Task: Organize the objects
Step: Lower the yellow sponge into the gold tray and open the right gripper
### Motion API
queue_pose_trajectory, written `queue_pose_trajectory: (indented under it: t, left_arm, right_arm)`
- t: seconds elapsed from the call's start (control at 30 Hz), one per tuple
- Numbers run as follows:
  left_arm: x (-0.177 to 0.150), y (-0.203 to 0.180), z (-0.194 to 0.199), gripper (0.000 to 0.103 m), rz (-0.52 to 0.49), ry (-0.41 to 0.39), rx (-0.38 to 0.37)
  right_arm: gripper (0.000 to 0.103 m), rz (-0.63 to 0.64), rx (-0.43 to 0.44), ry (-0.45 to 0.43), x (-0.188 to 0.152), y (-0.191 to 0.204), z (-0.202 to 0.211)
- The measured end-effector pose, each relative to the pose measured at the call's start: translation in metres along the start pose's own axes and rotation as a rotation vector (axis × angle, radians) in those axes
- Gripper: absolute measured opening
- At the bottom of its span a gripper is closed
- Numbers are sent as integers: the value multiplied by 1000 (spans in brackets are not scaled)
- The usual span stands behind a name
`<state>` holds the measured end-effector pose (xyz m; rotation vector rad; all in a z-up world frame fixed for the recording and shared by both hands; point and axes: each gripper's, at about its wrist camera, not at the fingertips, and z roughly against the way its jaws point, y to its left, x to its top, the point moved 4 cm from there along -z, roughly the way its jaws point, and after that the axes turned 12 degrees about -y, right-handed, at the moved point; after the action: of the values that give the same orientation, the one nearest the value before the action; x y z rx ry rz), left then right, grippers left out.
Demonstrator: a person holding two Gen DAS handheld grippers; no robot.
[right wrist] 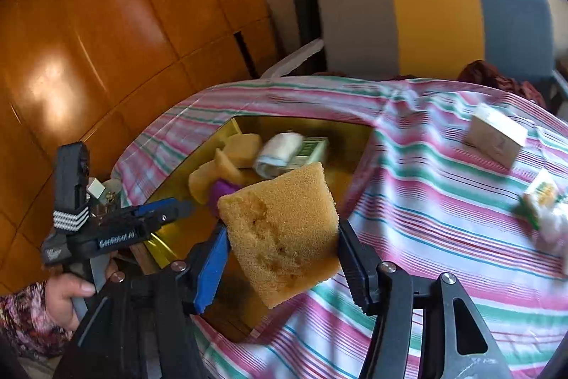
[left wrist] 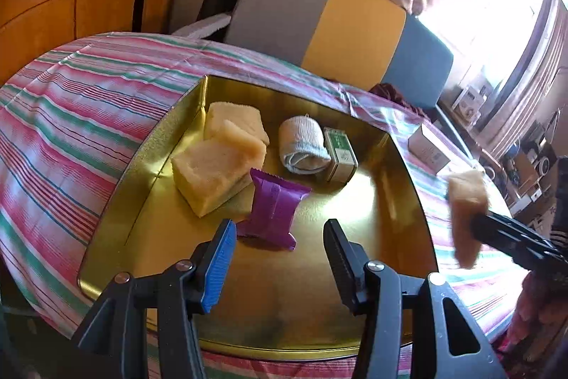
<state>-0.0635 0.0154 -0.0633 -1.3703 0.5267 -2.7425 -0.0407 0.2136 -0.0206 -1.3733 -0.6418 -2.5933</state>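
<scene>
A gold tin tray (left wrist: pixel 355 290) lies on the striped cloth. In it are three yellow sponges (left wrist: pixel 209 176), a purple snack packet (left wrist: pixel 273 208), a rolled white bandage (left wrist: pixel 301 144) and a small green box (left wrist: pixel 340 155). My left gripper (left wrist: pixel 280 237) is open and empty, just above the tray behind the purple packet. My right gripper (right wrist: pixel 280 258) is shut on a yellow sponge (right wrist: pixel 284 233) and holds it in the air beside the tray's right edge. That sponge also shows in the left wrist view (left wrist: pixel 465 208).
A white carton (right wrist: pixel 495 139) and a green-and-white packet (right wrist: pixel 545 205) lie on the striped cloth (right wrist: pixel 443 237) to the right of the tray. A chair with grey, yellow and blue panels (left wrist: pixel 355 23) stands behind. Wooden cabinets (right wrist: pixel 106 41) are on the left.
</scene>
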Motion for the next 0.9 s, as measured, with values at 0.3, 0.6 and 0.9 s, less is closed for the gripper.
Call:
queue_pose_trajectory:
  t: [0.3, 0.6, 0.9]
  left_arm:
    - [11, 28, 19, 52, 54, -64, 104]
    - [12, 39, 21, 52, 105, -55, 110]
    - [10, 34, 20, 52, 99, -52, 99]
  right_arm:
    - [61, 42, -87, 103, 3, 29, -64]
    - [63, 67, -168, 200, -4, 22, -113]
    - [78, 0, -175, 145, 1, 12, -95]
